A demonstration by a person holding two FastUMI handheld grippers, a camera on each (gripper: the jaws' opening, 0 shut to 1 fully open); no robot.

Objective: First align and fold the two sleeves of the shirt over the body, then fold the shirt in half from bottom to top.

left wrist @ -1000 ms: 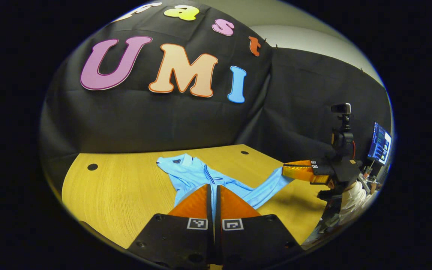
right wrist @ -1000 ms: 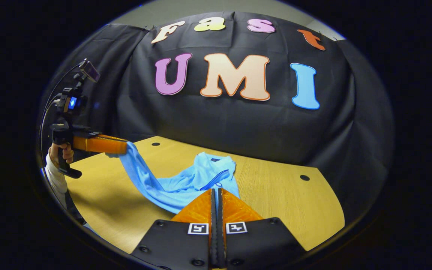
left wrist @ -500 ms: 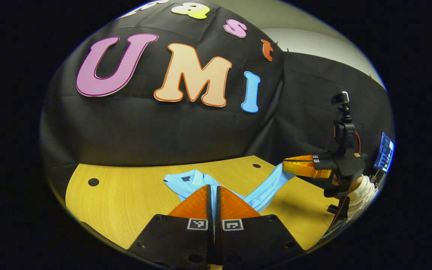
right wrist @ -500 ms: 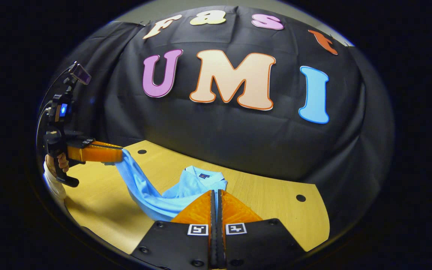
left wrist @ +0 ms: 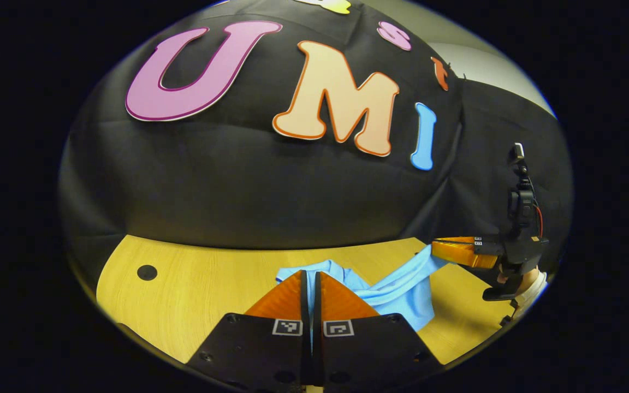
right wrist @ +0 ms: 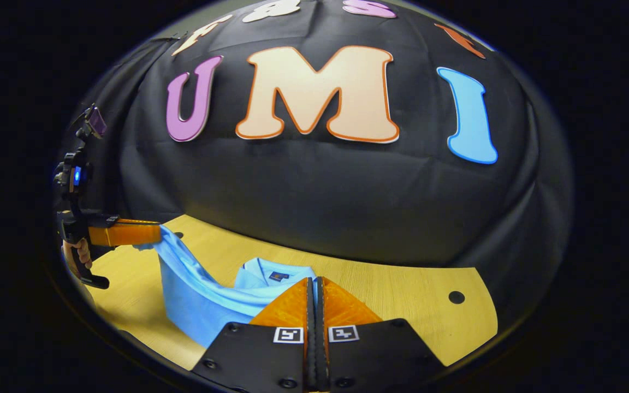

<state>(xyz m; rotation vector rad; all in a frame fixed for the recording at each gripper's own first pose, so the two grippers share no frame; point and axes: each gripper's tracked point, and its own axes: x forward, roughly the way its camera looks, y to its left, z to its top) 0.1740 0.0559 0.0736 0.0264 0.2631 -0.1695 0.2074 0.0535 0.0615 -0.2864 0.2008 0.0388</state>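
Light-blue cloth is pinched in both clenched grippers: the left gripper [left wrist: 310, 281] and right gripper [right wrist: 314, 286] each hold the shirt [right wrist: 200, 297] by its hem, lifted and sagging between them above the wooden table [right wrist: 402, 284], collar lying flat.

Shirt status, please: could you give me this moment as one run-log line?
phase: bottom-to-top fold | left gripper: shut on shirt, hem lifted | right gripper: shut on shirt, hem lifted | collar: flat on table
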